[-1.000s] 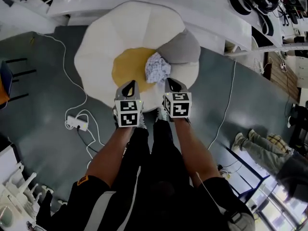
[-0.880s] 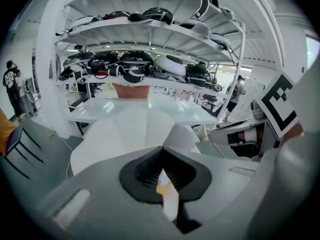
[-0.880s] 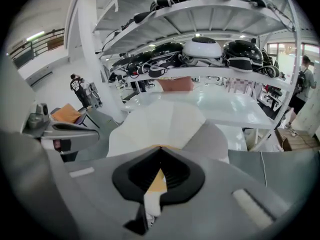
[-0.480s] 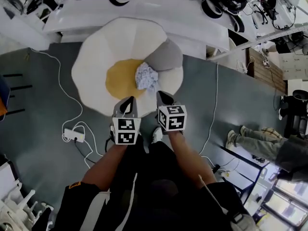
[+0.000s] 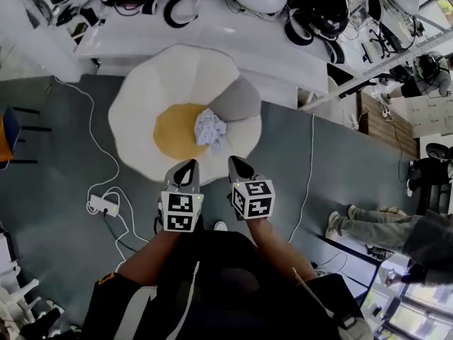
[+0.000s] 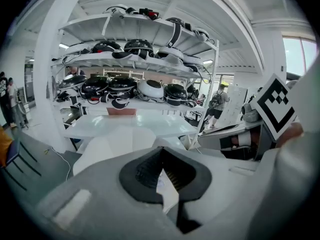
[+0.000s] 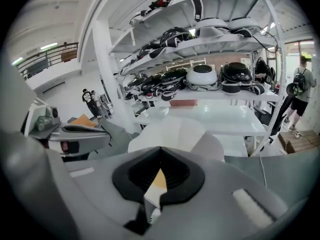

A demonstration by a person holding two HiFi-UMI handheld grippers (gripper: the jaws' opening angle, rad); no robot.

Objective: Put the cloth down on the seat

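The cloth point(image 5: 211, 128) lies crumpled on the yellow seat point(image 5: 172, 132), touching the grey cushion point(image 5: 237, 101). The left gripper point(image 5: 188, 167) and right gripper point(image 5: 235, 164) both have their jaws together and hold nothing. They sit just short of the chair rim point(image 5: 134, 154). I judge placement complete, so I withdraw straight back. The floor is open on both sides, with a cable point(image 5: 113, 168) on the left.

A white power strip point(image 5: 103, 205) lies on the grey floor point(image 5: 64, 154); helmets point(image 6: 150, 89) fill the shelves point(image 6: 165, 64).
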